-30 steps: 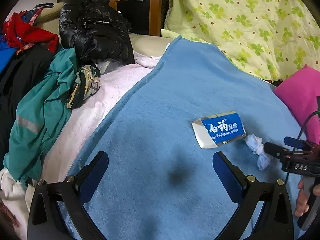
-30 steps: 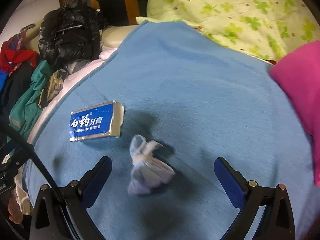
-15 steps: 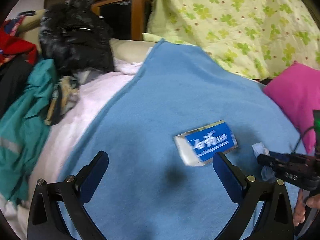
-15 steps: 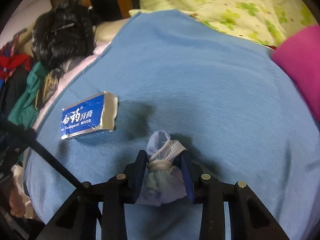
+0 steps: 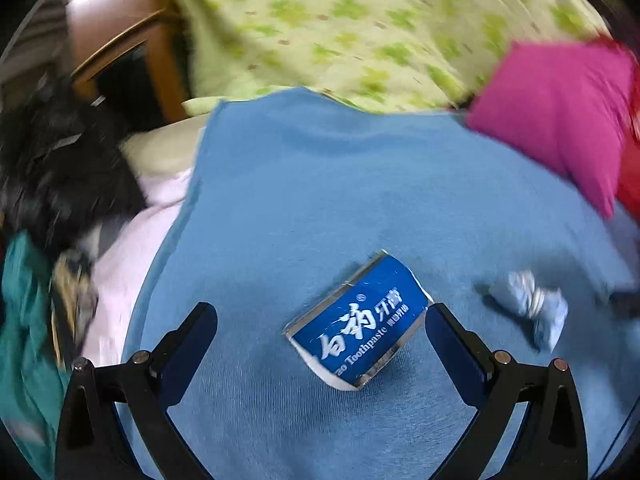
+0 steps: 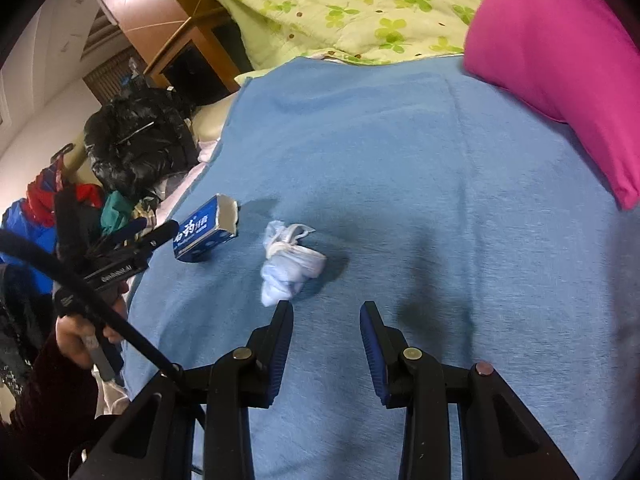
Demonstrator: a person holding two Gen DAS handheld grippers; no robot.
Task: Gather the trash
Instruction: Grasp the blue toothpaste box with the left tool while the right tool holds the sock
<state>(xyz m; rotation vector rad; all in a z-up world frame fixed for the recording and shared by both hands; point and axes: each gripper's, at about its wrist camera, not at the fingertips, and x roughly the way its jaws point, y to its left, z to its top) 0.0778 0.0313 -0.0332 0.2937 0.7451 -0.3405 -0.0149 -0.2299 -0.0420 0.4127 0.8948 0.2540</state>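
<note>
A crumpled wad of pale blue and white tissue-like stuff [image 6: 288, 264], cinched round its middle, lies on the blue blanket [image 6: 440, 200] that covers the bed, just ahead of the right hand-held gripper [image 6: 326, 308] and a little to the left of its fingertips. That gripper's jaws have just eased a little apart and stand a narrow gap from each other, with nothing between them. Just left of the wad, apart from it, lies a blue toothpaste box [image 6: 206, 232] with white lettering, silver edges and one torn-open end. The left hand-held gripper [image 5: 320, 312] is spread wide and holds nothing; in its view the box sits between the fingers, close to the right one. A pink pillow [image 6: 560, 60] rests at the blanket's far right
</note>
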